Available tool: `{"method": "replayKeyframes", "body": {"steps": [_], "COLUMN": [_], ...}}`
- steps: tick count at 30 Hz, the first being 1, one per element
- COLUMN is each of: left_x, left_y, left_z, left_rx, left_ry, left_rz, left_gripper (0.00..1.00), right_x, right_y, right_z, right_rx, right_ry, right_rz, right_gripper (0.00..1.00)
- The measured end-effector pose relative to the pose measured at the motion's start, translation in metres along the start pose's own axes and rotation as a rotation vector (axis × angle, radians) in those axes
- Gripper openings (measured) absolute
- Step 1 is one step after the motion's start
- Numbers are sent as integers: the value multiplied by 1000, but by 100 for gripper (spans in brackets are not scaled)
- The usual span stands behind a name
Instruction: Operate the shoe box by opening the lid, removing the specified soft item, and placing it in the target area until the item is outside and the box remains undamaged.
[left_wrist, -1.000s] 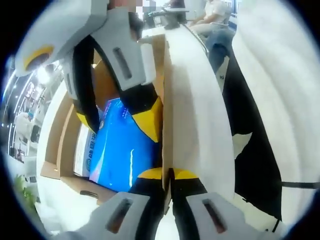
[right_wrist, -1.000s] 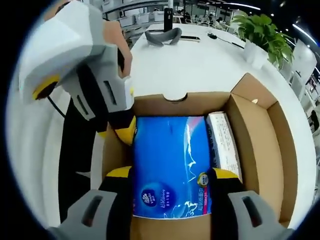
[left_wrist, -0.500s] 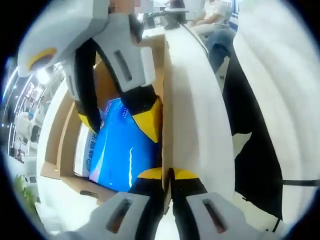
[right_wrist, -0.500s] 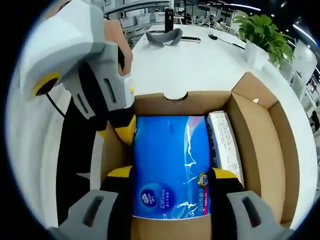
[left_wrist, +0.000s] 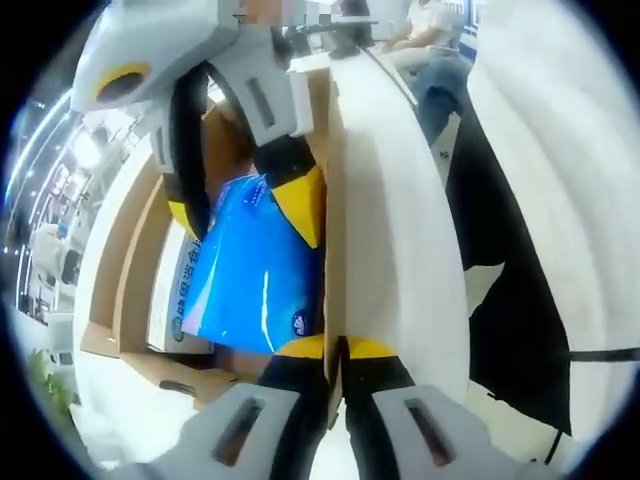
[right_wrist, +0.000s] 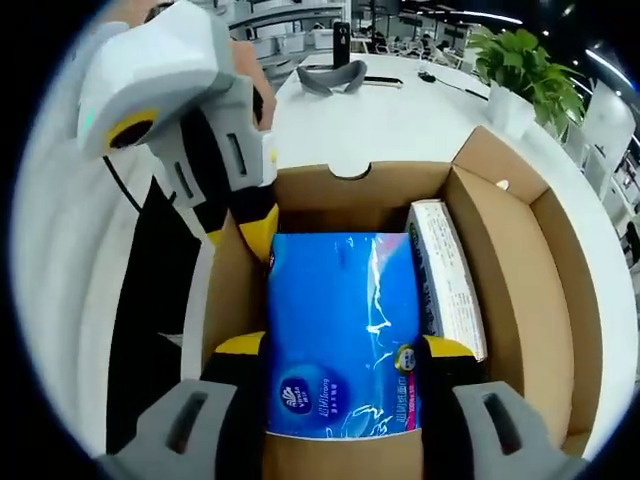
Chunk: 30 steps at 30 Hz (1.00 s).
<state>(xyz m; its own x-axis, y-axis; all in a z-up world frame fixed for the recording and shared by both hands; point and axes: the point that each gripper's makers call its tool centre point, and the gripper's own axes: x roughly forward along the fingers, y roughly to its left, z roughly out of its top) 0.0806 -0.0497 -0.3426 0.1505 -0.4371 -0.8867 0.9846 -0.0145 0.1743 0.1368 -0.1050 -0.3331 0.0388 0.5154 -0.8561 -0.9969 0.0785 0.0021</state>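
While it sits inside the open shoe box (right_wrist: 520, 300), the blue tissue pack (right_wrist: 340, 330) is clamped across its width by the right gripper (right_wrist: 340, 352), one yellow-tipped jaw on each long edge. Its near end carries a round white logo at 7 o'clock and a small badge at 5 o'clock; the print is too small to read. Just beside it at 3 o'clock lies a white packet (right_wrist: 445, 280) with illegible print, and past that a strip of bare cardboard floor reaches the box's right wall. At 10 o'clock the left gripper (left_wrist: 335, 345) pinches the box's left wall, jaws closed on the cardboard edge. Beyond the box at 12 o'clock spreads a white table (right_wrist: 400, 115), with a potted plant (right_wrist: 520, 60) at 1 o'clock.
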Motion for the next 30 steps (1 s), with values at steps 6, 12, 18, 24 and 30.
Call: {"method": "replayKeyframes", "body": {"steps": [6, 12, 18, 24, 30], "left_x": [0, 0, 0, 0, 0], "left_y": [0, 0, 0, 0, 0], "left_z": [1, 1, 1, 1, 0], "left_rx": [-3, -9, -8, -10, -9], "left_ry": [0, 1, 1, 2, 1], "left_rz": [1, 1, 1, 0, 2], "left_gripper": [3, 3, 3, 3, 3], "right_x": [-5, -22, -29, -39, -41], "right_y": [1, -4, -6, -12, -14], "right_z": [-8, -37, -49, -67, -73], "right_rx": [-9, 2, -27, -51, -67], "right_ry": [1, 16, 43, 102, 156], "right_rz": [-1, 7, 18, 29, 45], "right_gripper": [59, 58, 59, 59, 60]}}
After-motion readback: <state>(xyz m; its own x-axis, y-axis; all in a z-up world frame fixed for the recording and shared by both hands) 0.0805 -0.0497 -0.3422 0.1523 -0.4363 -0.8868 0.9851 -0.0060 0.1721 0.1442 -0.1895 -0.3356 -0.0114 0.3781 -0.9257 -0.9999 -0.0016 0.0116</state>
